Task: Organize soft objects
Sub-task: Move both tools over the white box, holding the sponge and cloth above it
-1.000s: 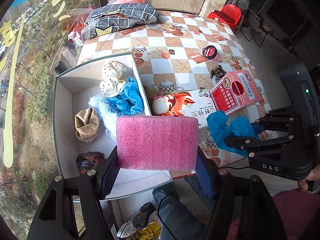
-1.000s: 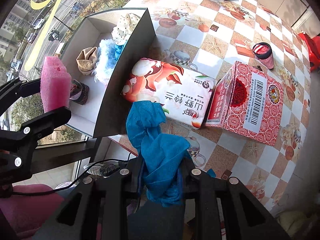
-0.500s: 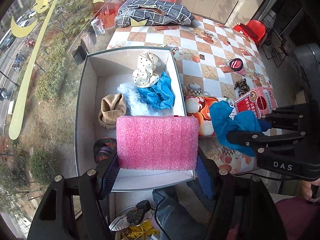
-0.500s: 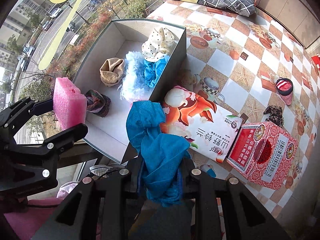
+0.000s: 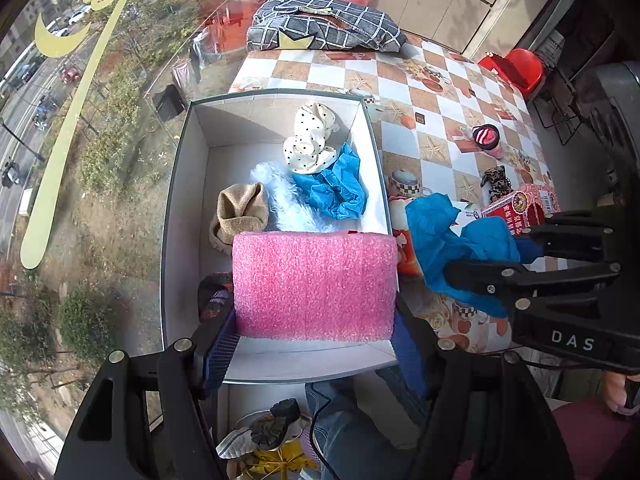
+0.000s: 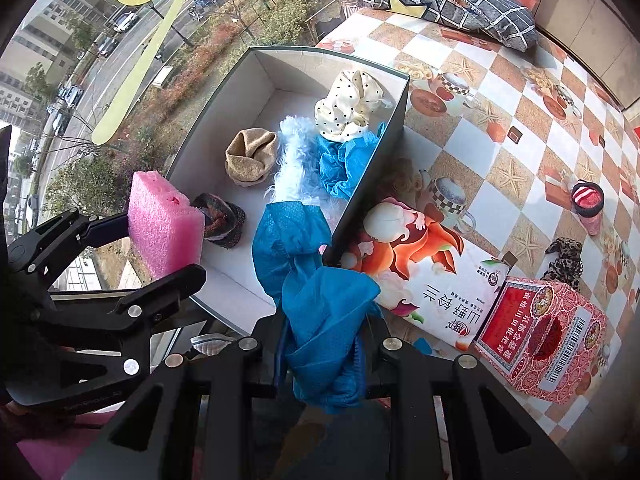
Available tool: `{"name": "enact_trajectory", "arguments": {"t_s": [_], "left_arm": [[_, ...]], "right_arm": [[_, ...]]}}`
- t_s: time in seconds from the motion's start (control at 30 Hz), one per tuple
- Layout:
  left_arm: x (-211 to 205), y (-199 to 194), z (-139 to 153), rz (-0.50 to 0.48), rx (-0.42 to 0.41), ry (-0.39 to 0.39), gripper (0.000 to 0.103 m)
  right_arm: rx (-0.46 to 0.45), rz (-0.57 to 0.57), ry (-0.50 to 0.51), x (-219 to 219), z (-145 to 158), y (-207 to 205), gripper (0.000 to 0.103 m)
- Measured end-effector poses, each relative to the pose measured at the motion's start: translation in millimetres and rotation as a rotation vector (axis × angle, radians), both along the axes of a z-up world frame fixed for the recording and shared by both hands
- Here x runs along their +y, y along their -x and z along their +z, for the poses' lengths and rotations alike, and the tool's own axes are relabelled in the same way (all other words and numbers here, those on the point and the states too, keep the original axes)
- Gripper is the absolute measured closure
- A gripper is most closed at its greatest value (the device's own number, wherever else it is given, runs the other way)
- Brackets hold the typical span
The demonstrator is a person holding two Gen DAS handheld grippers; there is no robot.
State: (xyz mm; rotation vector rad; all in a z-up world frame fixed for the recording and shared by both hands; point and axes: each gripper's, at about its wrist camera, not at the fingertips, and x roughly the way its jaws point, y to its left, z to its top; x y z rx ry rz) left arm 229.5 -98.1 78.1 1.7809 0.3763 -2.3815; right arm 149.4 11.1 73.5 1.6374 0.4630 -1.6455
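My left gripper (image 5: 314, 344) is shut on a pink foam block (image 5: 314, 284), held above the near end of the white open box (image 5: 180, 208). The same foam block (image 6: 162, 224) shows at the left of the right wrist view, clamped in that gripper. My right gripper (image 6: 322, 344) is shut on a crumpled blue cloth (image 6: 316, 292), which hangs over the box's near right corner. The blue cloth (image 5: 460, 244) appears right of the box in the left wrist view. Inside the box lie a polka-dot cloth (image 5: 310, 138), a blue cloth (image 5: 334, 188), a white fluffy piece (image 5: 286, 200), a tan knit hat (image 5: 240, 214) and a dark knit item (image 5: 214, 296).
On the checkered tablecloth (image 6: 500, 128) right of the box lie a printed bag (image 6: 420, 264), a red carton (image 6: 548, 328), a leopard scrunchie (image 6: 564, 260) and a pink-topped cup (image 6: 586, 200). A checked cushion (image 6: 448, 0) lies at the far end. A window runs along the left.
Both grippers have shifted towards the box; the pink foam now hangs over its near end and the blue cloth reaches its right wall. Neither grip has changed.
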Motion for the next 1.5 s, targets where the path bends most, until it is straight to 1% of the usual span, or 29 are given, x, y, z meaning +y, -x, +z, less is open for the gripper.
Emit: {"name": "enact_trajectory", "arguments": {"t_s": [0.4, 1.5], "left_arm": [[-10, 1, -4, 0.028, -0.012, 0.003, 0.03], [-19, 8, -10, 0.03, -0.022, 0.014, 0.03]], "right_arm": [[-0.006, 0.013, 0.008, -10, -1, 2, 0.078], [0.002, 0.018, 0.017, -29, 3, 9, 0.078]]}}
